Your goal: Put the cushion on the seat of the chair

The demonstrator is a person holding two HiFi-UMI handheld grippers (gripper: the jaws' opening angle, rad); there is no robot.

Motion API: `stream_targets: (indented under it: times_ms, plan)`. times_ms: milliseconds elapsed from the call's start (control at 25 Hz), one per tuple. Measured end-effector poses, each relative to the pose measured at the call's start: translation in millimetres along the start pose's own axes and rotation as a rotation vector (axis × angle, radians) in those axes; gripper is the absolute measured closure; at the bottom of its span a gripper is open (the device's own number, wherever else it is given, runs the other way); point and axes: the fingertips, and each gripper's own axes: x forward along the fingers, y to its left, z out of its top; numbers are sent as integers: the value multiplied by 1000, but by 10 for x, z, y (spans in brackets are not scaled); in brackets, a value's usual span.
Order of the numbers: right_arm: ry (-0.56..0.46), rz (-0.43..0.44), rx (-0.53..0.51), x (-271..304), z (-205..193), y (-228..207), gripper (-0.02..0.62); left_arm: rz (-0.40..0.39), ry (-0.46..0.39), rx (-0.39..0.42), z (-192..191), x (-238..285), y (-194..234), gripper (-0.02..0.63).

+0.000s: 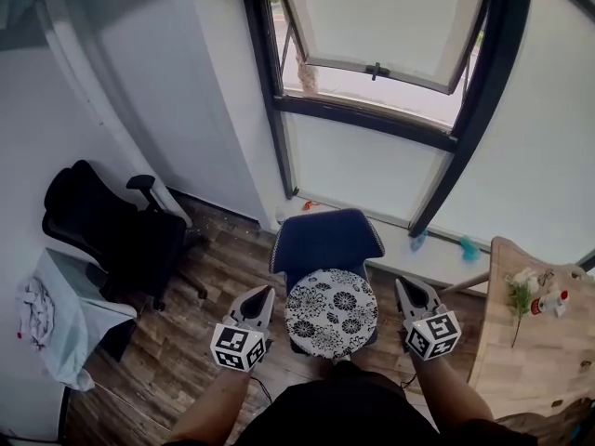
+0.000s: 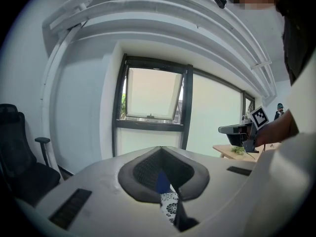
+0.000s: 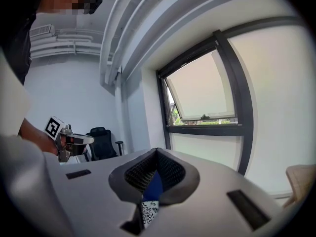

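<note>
Status: the round floral cushion (image 1: 330, 312) is lying flat on the blue chair (image 1: 325, 240) under the window (image 1: 372, 63), in front of the backrest, right where the seat is. We're judging it as resting on the seat; the seat surface itself is hidden under it.

The left hand-held gripper (image 1: 264, 295) is hovering just beside the cushion's left edge and the right hand-held gripper (image 1: 405, 291) just beside its right edge. Neither is touching the cushion. In both gripper views the jaws are meeting at the tips with nothing clamped. Only a sliver of blue chair and floral print is showing through the slot between the pads.

Step in hand, as far as we're reading it: the placement condition is looking met, with both tools empty and flanking the cushion. That fits a cushion set down and let go. It equally fits one simply lying there with the tools parked alongside, and we can't tell which.

Next move, our judgement: nothing here is demanding another grasp. Whatever follows, we're wanting the closed tips kept clear of the rim, since a soft, light cushion is likely to slide or fold if brushed. The overhang at the front isn't checkable from here.
</note>
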Motion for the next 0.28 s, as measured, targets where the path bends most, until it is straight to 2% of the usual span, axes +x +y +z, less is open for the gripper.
stream_targets:
  times_ms: [280]
  plan:
    - [-14,-4,-3,46,65,4,571,-12,-24,13,119,25,25,601]
